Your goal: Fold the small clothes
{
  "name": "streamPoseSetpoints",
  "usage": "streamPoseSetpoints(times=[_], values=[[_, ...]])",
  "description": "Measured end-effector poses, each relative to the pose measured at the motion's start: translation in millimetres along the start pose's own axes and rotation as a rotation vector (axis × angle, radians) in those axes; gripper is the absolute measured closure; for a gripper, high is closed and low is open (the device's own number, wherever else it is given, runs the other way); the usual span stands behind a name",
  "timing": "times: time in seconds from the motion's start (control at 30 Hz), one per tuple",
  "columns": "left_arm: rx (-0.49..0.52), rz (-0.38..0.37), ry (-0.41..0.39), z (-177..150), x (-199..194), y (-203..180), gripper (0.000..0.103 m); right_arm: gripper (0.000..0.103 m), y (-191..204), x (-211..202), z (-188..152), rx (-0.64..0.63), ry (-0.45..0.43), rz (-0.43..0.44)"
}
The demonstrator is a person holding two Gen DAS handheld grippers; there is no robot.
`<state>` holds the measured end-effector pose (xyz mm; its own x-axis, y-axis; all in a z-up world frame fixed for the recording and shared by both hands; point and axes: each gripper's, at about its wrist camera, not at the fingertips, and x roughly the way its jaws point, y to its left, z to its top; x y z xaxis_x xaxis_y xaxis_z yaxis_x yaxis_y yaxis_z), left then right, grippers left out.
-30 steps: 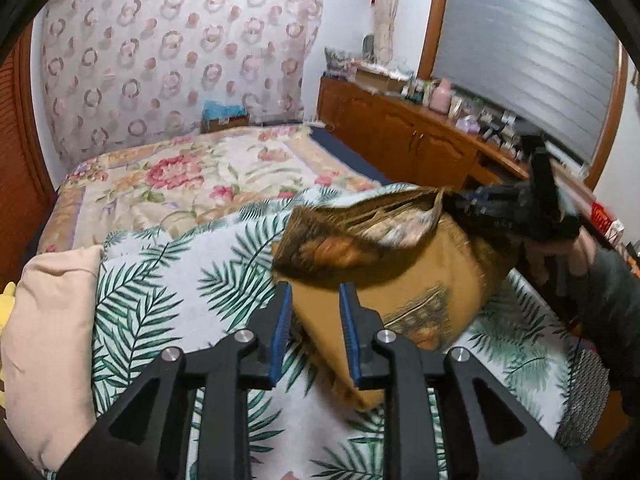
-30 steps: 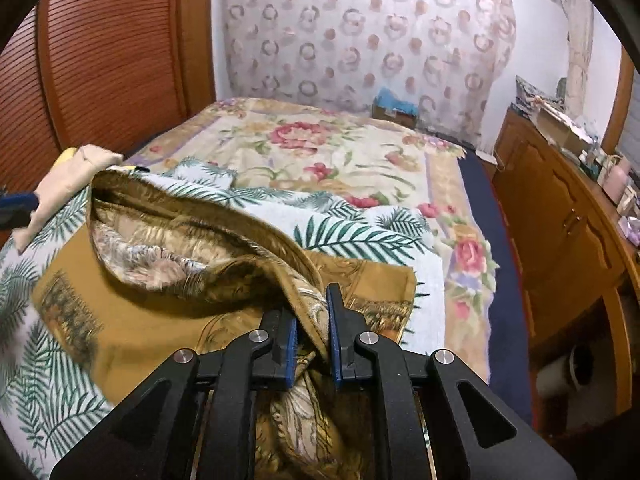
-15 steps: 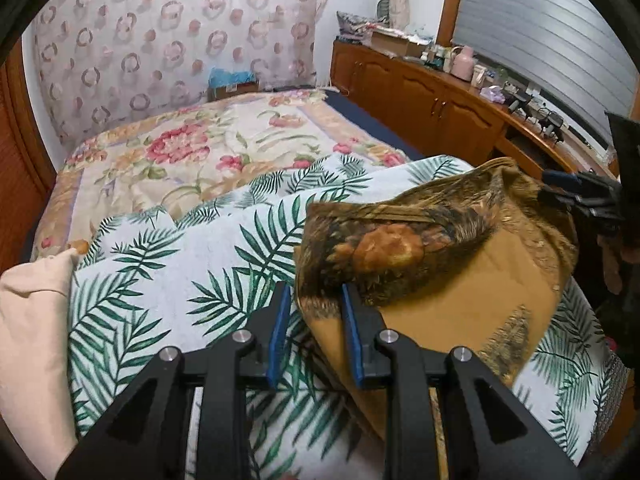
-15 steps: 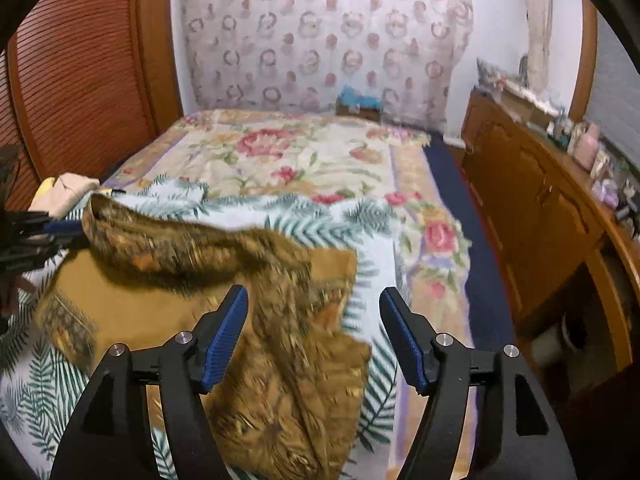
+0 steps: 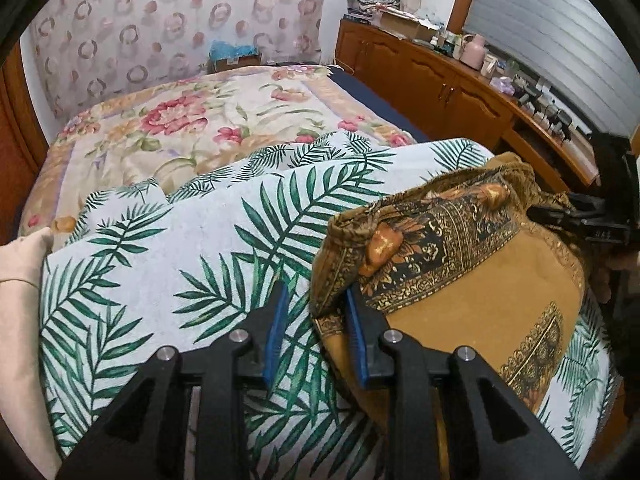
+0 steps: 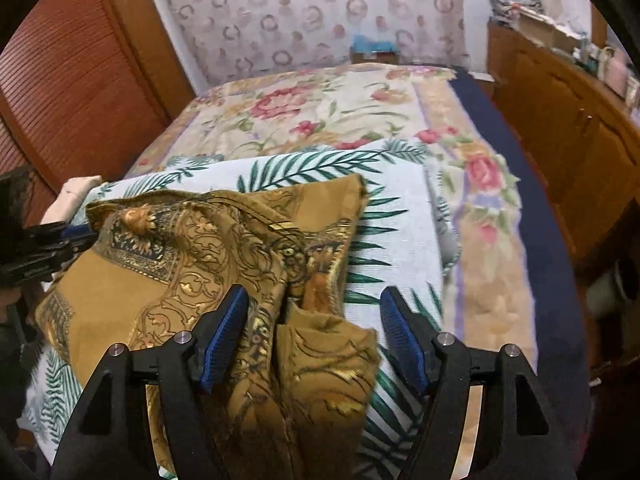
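Note:
A mustard-brown garment [image 5: 480,280] with gold scrollwork and a dark patterned border lies folded over itself on the palm-leaf sheet [image 5: 180,264]. My left gripper [image 5: 316,304] sits low at its left folded corner. Its jaws are opening: the corner rests against the right pad, and bare sheet shows beside the left pad. My right gripper [image 6: 314,294] stands open wide over the garment [image 6: 132,292], whose bunched end lies loose between the jaws near the left pad. Each gripper shows at the edge of the other's view: the right gripper [image 5: 592,224] and the left gripper [image 6: 48,244].
The palm-leaf sheet covers the near part of a bed with a floral bedspread [image 5: 180,120]. A beige cushion [image 5: 20,300] lies at the left edge. A wooden cabinet [image 5: 440,80] with cluttered top runs along the right. A louvred wooden door [image 6: 60,80] stands on the left.
My right gripper opened and let the garment's end drop onto the sheet. My left gripper came down with the folded edge, laying it over the lower half, and its jaws widened a little.

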<state>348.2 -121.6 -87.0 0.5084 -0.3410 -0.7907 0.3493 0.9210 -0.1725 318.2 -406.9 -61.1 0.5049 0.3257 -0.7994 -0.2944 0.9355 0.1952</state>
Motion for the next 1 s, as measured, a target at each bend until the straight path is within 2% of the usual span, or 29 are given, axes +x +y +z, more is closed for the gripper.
streamPoseSetpoints(times=[0.07,0.13,0.17,0.23,0.33,0.37,0.4,0.5,0.67,0.83,1.0], values=[[-0.005,-0.005,0.000,1.6,0.8,1.0,0.076,0.039,4.9,1.8,2.2,-0.017,0.001,0.021],[-0.010,-0.005,-0.002,4.9,2.9,0.8,0.076,0.050,9.3,3.6,3.6,-0.033,0.002,0.039],[-0.011,-0.004,-0.001,7.1,4.5,-0.1,0.076,0.052,11.6,4.2,3.2,-0.042,0.002,0.040],[-0.016,-0.009,0.000,10.2,6.0,-1.8,0.076,0.066,14.4,5.1,2.0,-0.049,0.003,0.066],[-0.029,-0.051,-0.001,13.6,8.8,-2.4,0.077,0.079,17.1,3.6,1.7,-0.061,-0.002,0.092],[-0.030,-0.071,-0.004,13.8,9.2,-2.0,0.077,0.081,18.0,2.3,0.7,-0.066,-0.009,0.090],[-0.030,-0.085,-0.004,13.2,9.2,-1.5,0.084,0.083,19.8,-0.5,0.4,-0.074,-0.019,0.087],[-0.024,-0.102,-0.017,11.6,4.3,-4.4,0.098,0.087,26.5,-14.5,-1.2,-0.083,-0.071,0.082],[0.006,-0.108,-0.101,6.3,-31.3,-16.9,0.100,0.089,44.5,-50.6,0.8,-0.105,-0.176,0.089],[0.004,-0.119,-0.234,-1.4,-94.0,-21.7,0.100,0.090,76.8,-86.8,5.8,-0.158,-0.272,0.080],[0.008,-0.084,-0.337,-11.8,-146.2,-16.1,0.100,0.090,110.6,-106.8,16.5,-0.220,-0.326,0.094]])
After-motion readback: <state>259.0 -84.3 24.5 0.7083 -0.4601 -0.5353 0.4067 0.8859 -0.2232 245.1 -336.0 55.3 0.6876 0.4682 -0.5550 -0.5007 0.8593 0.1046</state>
